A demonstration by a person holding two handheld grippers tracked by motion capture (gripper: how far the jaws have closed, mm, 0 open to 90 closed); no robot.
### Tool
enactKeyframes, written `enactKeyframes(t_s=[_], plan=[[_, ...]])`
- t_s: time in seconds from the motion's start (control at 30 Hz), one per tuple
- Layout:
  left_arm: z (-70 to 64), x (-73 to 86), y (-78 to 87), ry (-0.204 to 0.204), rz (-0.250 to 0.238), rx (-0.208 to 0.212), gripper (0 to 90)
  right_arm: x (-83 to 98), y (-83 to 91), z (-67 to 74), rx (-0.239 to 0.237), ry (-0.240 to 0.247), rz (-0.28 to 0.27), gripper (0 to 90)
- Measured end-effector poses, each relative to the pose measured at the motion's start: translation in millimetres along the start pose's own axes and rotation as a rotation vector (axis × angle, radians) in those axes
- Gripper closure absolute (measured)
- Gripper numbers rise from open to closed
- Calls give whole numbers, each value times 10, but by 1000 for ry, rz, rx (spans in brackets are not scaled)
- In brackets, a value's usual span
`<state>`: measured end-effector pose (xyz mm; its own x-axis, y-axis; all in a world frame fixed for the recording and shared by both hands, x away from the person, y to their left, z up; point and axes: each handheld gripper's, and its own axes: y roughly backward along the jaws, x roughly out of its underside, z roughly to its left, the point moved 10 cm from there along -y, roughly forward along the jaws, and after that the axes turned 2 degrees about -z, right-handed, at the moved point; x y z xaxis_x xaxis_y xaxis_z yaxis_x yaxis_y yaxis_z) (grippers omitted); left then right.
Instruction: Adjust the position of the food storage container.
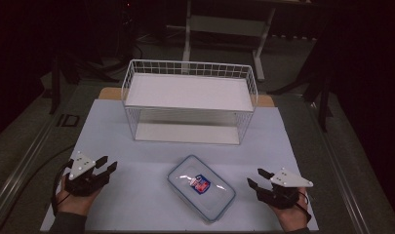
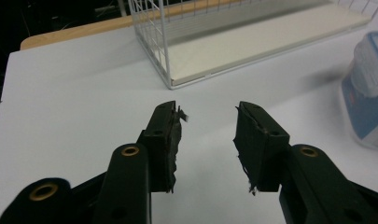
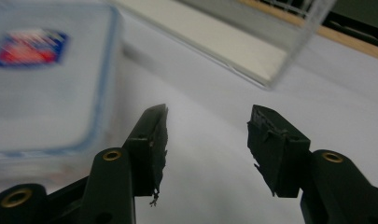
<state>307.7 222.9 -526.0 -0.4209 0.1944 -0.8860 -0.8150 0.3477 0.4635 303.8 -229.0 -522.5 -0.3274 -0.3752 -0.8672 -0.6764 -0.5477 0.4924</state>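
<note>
Our left claw [image 1: 106, 165] and right claw [image 1: 257, 177] both stand wide and hold nothing, resting low on either side of the box [image 1: 201, 186], which lies lidded near the front of the tabletop [image 1: 136, 195]. We judge its slick lid could slip from a one-sided pinch. The white sheet is bare apart from the wire rack [image 1: 189, 101]; the room behind is dark.
</note>
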Motion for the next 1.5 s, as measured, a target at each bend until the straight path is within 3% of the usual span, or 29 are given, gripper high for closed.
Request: enactKeyframes(t_s=[0.07,0.13,0.17,0.2,0.3,0.33,0.37,0.53,0.57,0.73,0.77,0.87,0.9,1.17,1.4,1.5], plan=[[7,2,-4,5,0,2,583,-40,8,87,-27,-6,-16,506],[13,6,-8,4,3,2,583,-40,8,87,-27,-6,-16,506],[16,6,-4,-1,2,4,583,-54,7,141,-43,-8,-20,524],[15,4,-1,-2,1,3,583,-103,-5,312,-82,14,-32,601],[15,1,7,-6,-2,4,583,-126,-19,413,-109,22,-37,618],[8,-2,9,-2,-4,12,583,-126,-19,413,-109,22,-37,646],[3,-5,10,-2,-5,14,583,-130,-40,553,-157,34,-27,742],[-9,3,-5,-4,1,18,576,-139,-79,728,-215,48,-17,863],[-10,9,-15,-7,4,20,570,-135,-101,815,-238,67,-9,891],[-20,17,-24,-9,8,23,566,-136,-138,984,-282,96,0,897],[-22,19,-25,-11,10,22,563,-127,-162,1109,-312,116,11,898],[-27,19,-31,-13,10,21,560,-121,-180,1221,-335,141,18,897],[-29,19,-32,-12,10,22,558,-124,-188,1326,-359,158,20,897],[-41,18,-41,-12,7,27,551,-90,-214,1638,-445,192,44,897],[-42,23,-44,-16,12,27,551,-42,-227,1755,-491,211,70,897],[-50,24,-46,-22,13,27,551,6,-231,1803,-505,242,98,897]])
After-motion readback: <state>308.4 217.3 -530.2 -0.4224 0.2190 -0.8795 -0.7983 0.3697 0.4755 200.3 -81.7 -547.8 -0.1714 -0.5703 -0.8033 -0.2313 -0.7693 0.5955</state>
